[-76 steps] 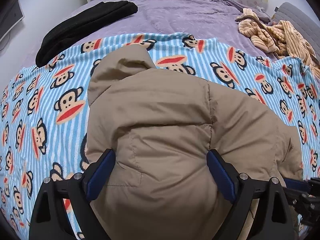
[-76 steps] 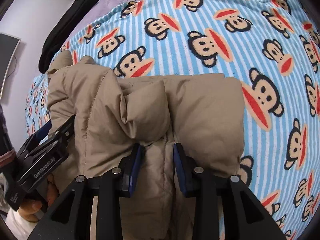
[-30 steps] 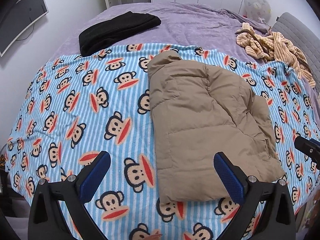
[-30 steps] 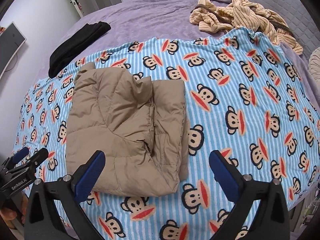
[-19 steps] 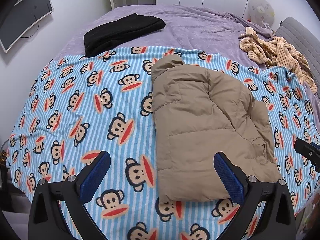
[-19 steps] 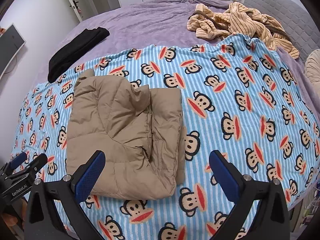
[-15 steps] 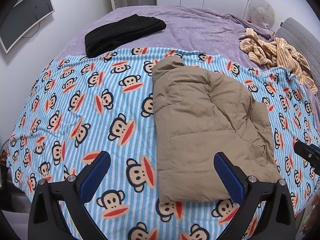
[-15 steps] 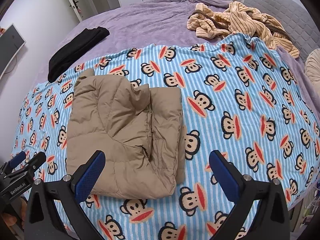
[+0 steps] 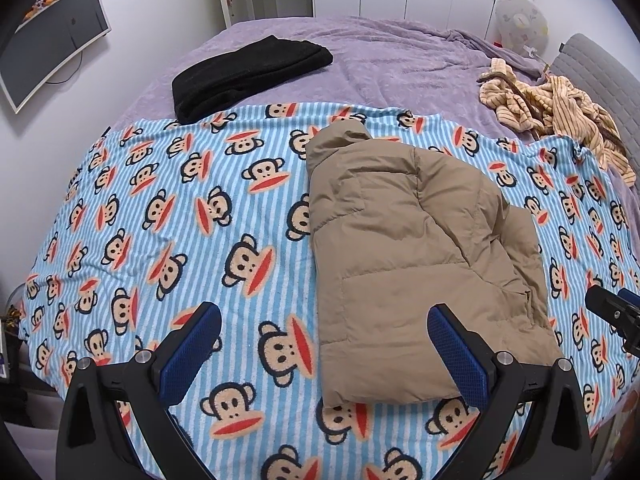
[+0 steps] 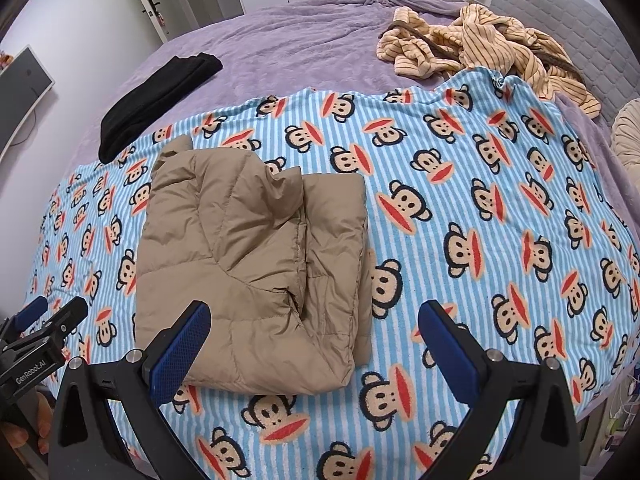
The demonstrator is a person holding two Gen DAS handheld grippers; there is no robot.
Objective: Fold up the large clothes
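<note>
The bed (image 9: 400, 52) carries a monkey-print blanket (image 9: 160, 216) across its near half, and the jacket (image 9: 412, 248) lies folded on it, long axis running away from the grippers, collar at the far end. Both claws hang above the near edge, touching nothing. The left gripper (image 9: 324, 356) is spread wide, the jacket ahead and to its right, the near hem just past its right finger. The right gripper (image 10: 314, 346) is spread wide too, the jacket ahead and to its left. Each looks about equally near, 1 on either side, so neither has a clear lead for any further fold. Well apart at the far side lie a black garment (image 9: 248, 72) and a striped heap (image 10: 484, 48); nothing blocks the jacket.
</note>
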